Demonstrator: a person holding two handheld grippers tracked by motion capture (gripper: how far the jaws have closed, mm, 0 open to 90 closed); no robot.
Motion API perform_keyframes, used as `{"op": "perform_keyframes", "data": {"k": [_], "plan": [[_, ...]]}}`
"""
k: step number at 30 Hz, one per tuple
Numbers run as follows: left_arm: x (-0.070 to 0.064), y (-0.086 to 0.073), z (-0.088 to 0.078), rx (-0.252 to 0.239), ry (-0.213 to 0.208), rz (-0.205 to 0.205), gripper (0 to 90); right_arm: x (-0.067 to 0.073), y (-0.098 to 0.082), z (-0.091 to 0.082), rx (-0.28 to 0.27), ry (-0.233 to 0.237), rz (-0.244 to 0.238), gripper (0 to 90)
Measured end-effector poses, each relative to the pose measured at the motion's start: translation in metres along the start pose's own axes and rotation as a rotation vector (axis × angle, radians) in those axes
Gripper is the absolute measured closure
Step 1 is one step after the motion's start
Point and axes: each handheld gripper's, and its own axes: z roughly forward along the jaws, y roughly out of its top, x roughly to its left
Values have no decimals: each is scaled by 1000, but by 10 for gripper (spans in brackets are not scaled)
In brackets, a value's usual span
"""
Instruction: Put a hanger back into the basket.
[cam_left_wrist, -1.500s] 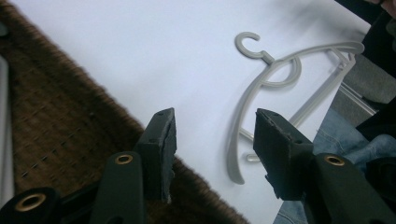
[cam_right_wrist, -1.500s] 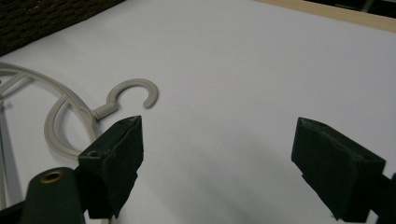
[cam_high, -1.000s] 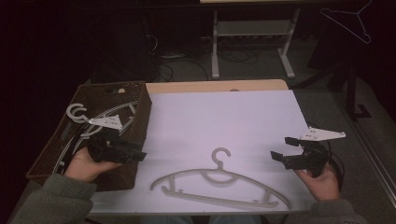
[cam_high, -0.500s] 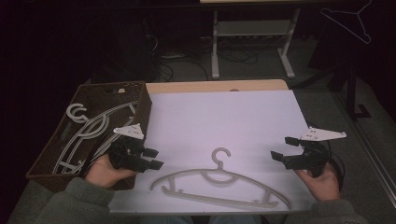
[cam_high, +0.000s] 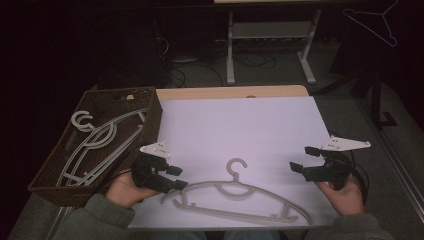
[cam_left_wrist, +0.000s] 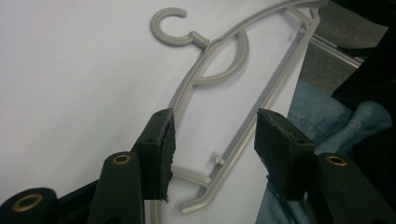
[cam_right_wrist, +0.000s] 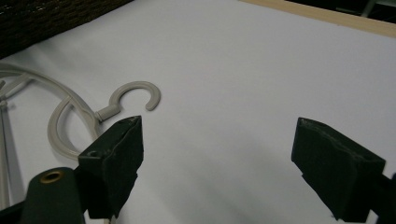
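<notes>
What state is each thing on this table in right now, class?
Grey hanger on the sheet: lying flat, ungripped.
Hangers in the basket: stacked, lying inside.
Wicker basket: upright, holding hangers.
Left hand-held gripper: open, jaws straddling the hanger's end.
Right hand-held gripper: open, holding nothing.

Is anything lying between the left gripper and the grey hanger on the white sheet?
Nothing visible does. The left gripper is open right at the near left end of the hanger, and in its own view the jaws straddle that end with only bare white sheet around it.
</notes>
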Motion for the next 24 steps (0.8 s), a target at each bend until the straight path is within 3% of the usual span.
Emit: {"op": "perform_keyframes", "data": {"k": [10,18,24], "plan": [[3,2,32,52,-10,-5,469,0,0,0,1,1,-1,159],[18,1,61,113,-7,-49,464,0,0,0,-3,1,0,159],[23,2,77,151,28,-32,469,-1,0,-1,-4,3,2,159]]}}
